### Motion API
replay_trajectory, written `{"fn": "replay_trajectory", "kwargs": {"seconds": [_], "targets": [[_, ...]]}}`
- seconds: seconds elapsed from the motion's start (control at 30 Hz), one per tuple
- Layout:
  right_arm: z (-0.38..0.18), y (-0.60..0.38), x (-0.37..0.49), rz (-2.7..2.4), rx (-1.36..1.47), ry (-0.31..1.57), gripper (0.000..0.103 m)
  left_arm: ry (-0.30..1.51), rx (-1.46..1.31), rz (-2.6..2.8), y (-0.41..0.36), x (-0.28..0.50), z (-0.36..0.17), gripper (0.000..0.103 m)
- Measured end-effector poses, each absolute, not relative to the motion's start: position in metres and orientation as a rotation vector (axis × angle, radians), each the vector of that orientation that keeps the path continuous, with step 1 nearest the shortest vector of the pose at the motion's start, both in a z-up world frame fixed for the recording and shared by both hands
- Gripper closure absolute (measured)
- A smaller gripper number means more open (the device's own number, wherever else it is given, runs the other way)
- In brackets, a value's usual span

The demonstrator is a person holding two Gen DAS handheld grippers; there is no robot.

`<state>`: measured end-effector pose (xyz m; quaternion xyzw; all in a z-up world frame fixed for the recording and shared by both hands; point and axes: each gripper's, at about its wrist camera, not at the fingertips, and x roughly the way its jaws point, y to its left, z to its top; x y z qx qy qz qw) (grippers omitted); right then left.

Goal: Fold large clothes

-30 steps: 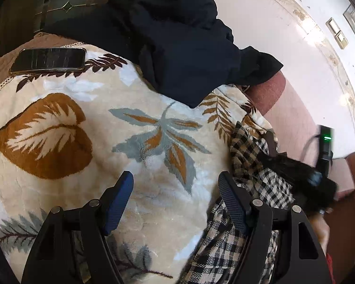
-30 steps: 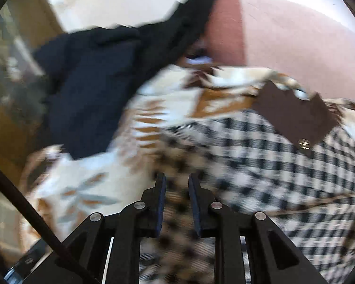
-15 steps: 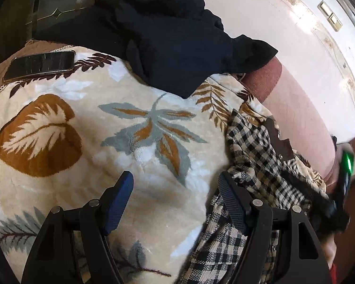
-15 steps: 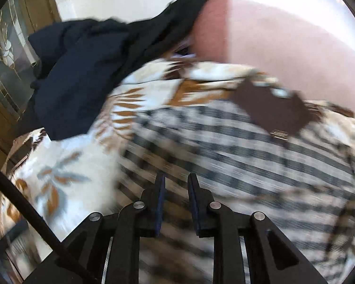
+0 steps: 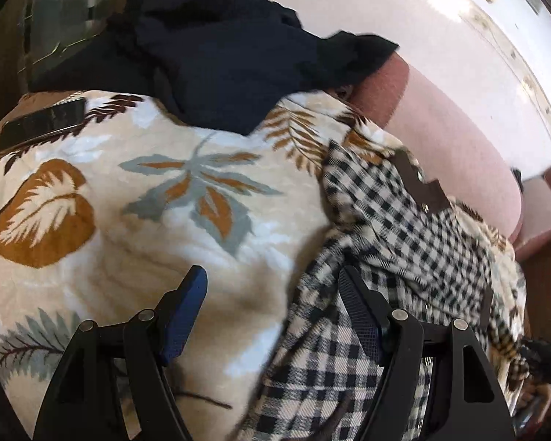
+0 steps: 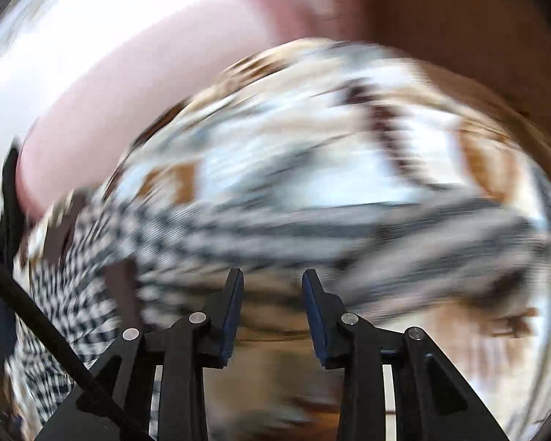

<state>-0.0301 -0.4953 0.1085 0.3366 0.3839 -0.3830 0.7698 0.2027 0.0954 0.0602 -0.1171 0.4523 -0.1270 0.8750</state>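
A black-and-cream checked shirt (image 5: 396,242) with brown patches lies crumpled on the right of a leaf-patterned blanket (image 5: 165,198). My left gripper (image 5: 272,283) is open and empty, its right finger over the shirt's left edge. In the blurred right wrist view the shirt (image 6: 92,257) lies at the lower left. My right gripper (image 6: 273,283) is open with a moderate gap and holds nothing, above the blanket (image 6: 330,154).
A dark navy garment (image 5: 238,55) is heaped at the back of the blanket. A black phone (image 5: 40,125) lies at the far left. A pink sofa back (image 5: 452,139) runs along the right, below a white wall.
My right gripper has opened, let go of the checked shirt and swung right over the blanket. The shirt now lies spread further right. My left gripper stays open, nearly still.
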Motion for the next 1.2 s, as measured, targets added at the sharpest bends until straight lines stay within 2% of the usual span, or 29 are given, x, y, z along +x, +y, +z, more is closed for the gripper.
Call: {"fn": "replay_trajectory", "kwargs": {"seconds": [0.13,0.3,0.5,0.7,0.73,0.8,0.83,1.03,1.1,1.2], "targets": [[0.125,-0.520,-0.105,-0.845,0.873,0.733,0.059,0.961,-0.187,-0.281,0.075,0.195,0.053,0.030],[0.121,-0.532,-0.161,-0.777,1.102,0.602,0.046,0.968,-0.131,-0.301,0.056,0.188,0.047,0.030],[0.080,-0.553,-0.165,-0.661,1.416,0.502,0.037,0.980,-0.105,-0.315,0.046,0.186,0.045,0.030],[0.052,-0.578,-0.152,-0.761,1.535,0.431,0.037,0.987,-0.109,-0.317,0.043,0.186,0.046,0.030],[0.053,-0.582,-0.148,-0.806,1.511,0.440,0.041,0.987,-0.110,-0.318,0.042,0.185,0.046,0.030],[0.059,-0.589,-0.136,-0.804,1.462,0.483,0.088,0.984,-0.109,-0.320,0.041,0.185,0.047,0.030],[0.064,-0.591,-0.130,-0.787,1.435,0.499,0.091,0.981,-0.105,-0.321,0.039,0.185,0.048,0.030],[0.167,-0.561,-0.102,-0.584,0.950,0.511,0.093,0.984,-0.077,-0.326,0.033,0.183,0.044,0.030],[0.165,-0.555,-0.116,-0.569,0.941,0.522,0.090,0.988,-0.077,-0.330,0.031,0.183,0.043,0.030],[0.126,-0.554,-0.159,-0.712,0.982,0.589,0.084,0.981,-0.058,-0.335,0.029,0.180,0.044,0.030]]}}
